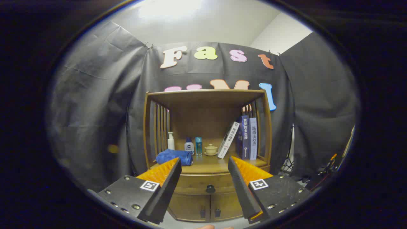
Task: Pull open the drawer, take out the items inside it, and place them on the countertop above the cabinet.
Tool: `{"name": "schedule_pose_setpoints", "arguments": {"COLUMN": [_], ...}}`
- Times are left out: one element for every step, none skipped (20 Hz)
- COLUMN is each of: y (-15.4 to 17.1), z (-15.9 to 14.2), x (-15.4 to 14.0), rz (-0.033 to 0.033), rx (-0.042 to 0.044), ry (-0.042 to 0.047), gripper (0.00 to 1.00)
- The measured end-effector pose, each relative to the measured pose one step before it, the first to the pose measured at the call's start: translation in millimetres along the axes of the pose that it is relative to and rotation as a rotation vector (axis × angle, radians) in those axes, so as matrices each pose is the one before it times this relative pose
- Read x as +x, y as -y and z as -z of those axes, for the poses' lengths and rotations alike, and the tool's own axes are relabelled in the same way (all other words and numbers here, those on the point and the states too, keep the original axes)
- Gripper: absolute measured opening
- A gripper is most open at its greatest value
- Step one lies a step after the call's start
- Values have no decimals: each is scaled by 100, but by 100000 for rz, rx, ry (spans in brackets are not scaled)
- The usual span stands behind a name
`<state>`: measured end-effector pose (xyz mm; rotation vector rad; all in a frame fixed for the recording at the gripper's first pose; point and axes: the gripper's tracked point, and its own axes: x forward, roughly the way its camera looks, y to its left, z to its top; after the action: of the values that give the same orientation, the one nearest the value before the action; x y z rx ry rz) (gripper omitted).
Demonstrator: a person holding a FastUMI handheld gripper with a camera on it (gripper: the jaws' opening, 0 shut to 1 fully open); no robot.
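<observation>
Gripper view: gripper [205, 173] fingers spread wide, holding nothing, well short of the cabinet [206, 152]. Drawer [206, 184] shut, knob [210, 189] between the fingers, far ahead. Risk: 2 fingers slip off the small knob; cloth [174, 156], bottles crowd the countertop [216, 164].

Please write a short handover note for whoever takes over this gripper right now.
Gripper: open, holding nothing, some way back from the cabinet.
Drawer: shut; its round knob sits between the fingers, well beyond them.
Countertop already carries a blue cloth, bottles, a small lidded pot and books.
Done: nothing yet.
Left: pull the drawer open, lift out its contents, set them on the countertop.
</observation>
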<state>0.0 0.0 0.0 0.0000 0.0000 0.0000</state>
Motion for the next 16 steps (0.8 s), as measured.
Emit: {"name": "schedule_pose_setpoints", "arguments": {"y": [-86,-5,11,-27,-35,-57,-34,-65,-62,-17,-14,-14,-30,30,-18,33], "z": [-178,32,30,56,24,-27,17,53,-46,22,-62,-43,-59,0,-14,95], "x": [-121,-9,-51,-18,93,-60,56,-52,17,77,-45,-23,0,21,-55,-63], "rz": [-301,-40,38,72,-121,-103,-184,-270,-231,-72,-57,-23,11,-8,44,60], "rx": [-305,-348,-231,-211,-166,-155,-76,-55,-145,-202,-233,-185,-147,21,232,321], "ry": [168,-7,-338,-434,-280,-227,-379,-237,-118,-172,-75,-86,-11,80,15,69], "gripper": [88,88,88,88,88,88,88,88,88,88,88,88,88,88,88,88]}}
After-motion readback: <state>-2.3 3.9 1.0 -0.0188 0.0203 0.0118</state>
